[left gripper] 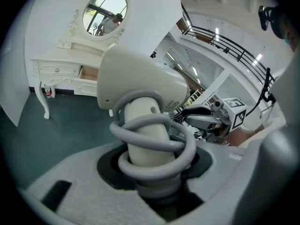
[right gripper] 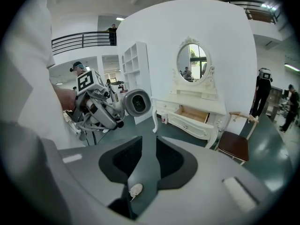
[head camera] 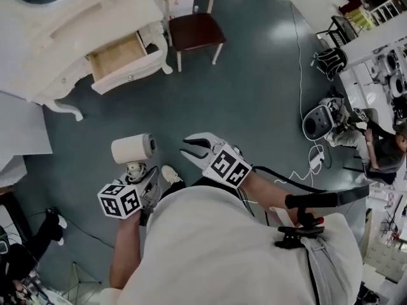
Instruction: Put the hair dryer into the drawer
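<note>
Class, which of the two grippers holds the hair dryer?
The left gripper: its jaws clamp the cord-wrapped handle of the hair dryer, while the right gripper has open, empty jaws.

One hair dryer (head camera: 132, 149); one open drawer (head camera: 121, 57); one dressing table (head camera: 57, 33); one oval mirror (right gripper: 193, 63)

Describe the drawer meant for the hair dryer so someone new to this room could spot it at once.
Find the white dressing table with the oval mirror. The drawer is in its front, on the side nearer the brown-seated chair. It alone is pulled out, showing a bare wooden inside; the small drawers beside it are shut, white-fronted.
</note>
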